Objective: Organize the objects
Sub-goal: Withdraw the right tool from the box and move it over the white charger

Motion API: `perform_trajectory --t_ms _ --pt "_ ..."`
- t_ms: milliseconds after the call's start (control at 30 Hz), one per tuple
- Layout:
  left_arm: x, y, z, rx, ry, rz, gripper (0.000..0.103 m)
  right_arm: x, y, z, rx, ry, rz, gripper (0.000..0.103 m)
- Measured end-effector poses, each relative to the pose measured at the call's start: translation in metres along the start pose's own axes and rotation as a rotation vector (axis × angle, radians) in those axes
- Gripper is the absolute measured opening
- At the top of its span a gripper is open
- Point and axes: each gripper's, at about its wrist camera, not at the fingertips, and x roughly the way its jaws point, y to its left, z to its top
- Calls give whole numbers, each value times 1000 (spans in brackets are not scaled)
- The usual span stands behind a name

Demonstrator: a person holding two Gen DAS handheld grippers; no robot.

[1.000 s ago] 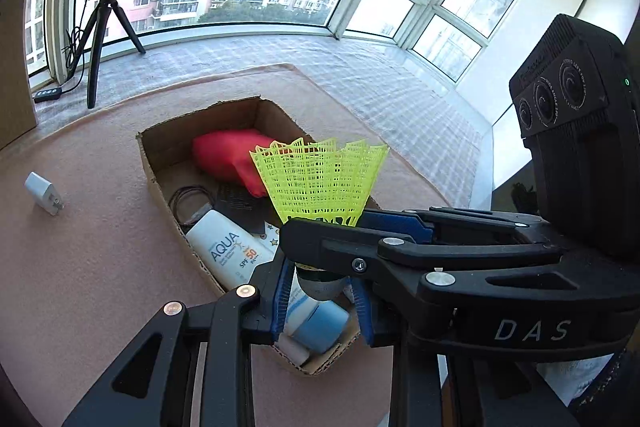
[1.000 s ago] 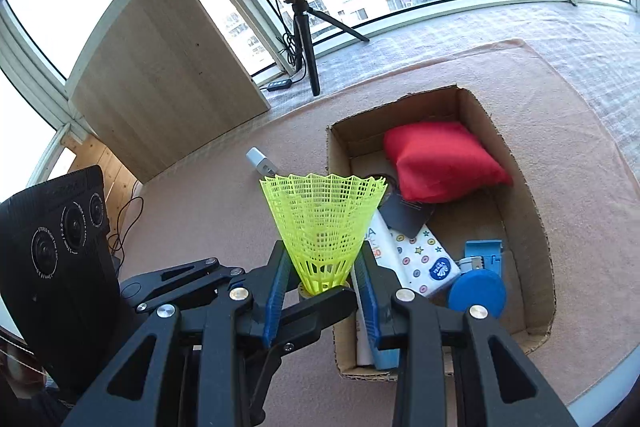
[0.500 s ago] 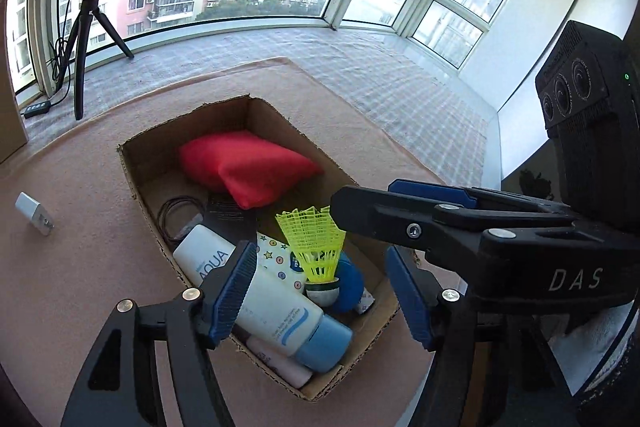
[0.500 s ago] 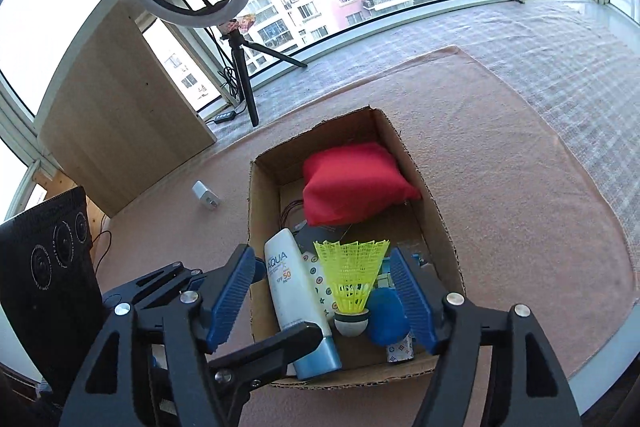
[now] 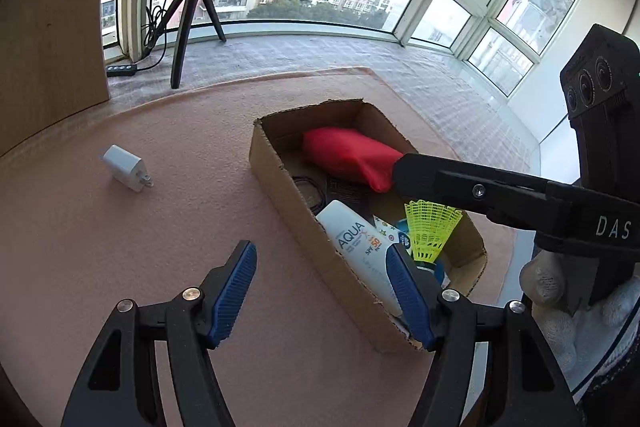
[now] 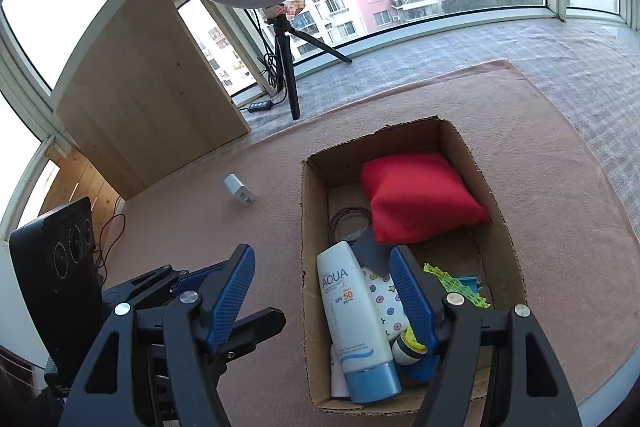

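A yellow shuttlecock (image 5: 430, 231) (image 6: 452, 285) lies on its side in the near end of the cardboard box (image 5: 280, 183) (image 6: 309, 267), beside a white AQUA sunscreen tube (image 5: 356, 239) (image 6: 352, 315). A red cushion (image 5: 352, 155) (image 6: 416, 195) fills the far end. My left gripper (image 5: 322, 293) is open above the carpet at the box's near left wall, nothing between its pads. My right gripper (image 6: 320, 301) is open over the box's left wall, and its right finger (image 6: 412, 299) hides part of the shuttlecock. A white charger plug (image 5: 126, 173) (image 6: 239, 189) lies on the carpet left of the box.
The box also holds a coiled cable (image 6: 350, 219), a dotted packet (image 6: 384, 299) and blue items. A ring light on a tripod (image 5: 188, 23) (image 6: 286, 67) and a wooden board (image 6: 152, 87) stand at the back. A gloved hand (image 5: 560, 291) holds the right gripper.
Both grippers were shut on the shuttlecock, then opened; it dropped into the box and tipped over. The left gripper swung left, off the box.
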Motion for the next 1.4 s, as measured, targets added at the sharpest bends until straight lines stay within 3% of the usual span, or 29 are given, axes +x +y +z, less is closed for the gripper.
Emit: perform_trajectory --t_ms 233,433,533,667,1000,1133,1267,1400 --pt "-44 83 -23 -138 -51 107 71 53 58 29 -99 76 82 66" --pt "-88 138 -55 -249 -93 172 70 115 99 56 -92 151 135 65" --pt "-104 160 -73 -296 -98 187 70 149 110 70 -41 198 156 46" --pt "-118 183 -88 -331 -96 217 70 197 117 85 34 251 157 44" --pt "-127 210 -106 -367 -85 226 70 275 136 96 -35 345 34 44" --pt "-126 213 -109 -377 -77 222 70 288 134 89 -41 403 43 44" --pt "-120 213 -106 -378 -70 217 70 291 128 75 15 437 106 44" --pt "-118 213 -109 -379 -64 211 70 285 139 62 -38 435 99 44"
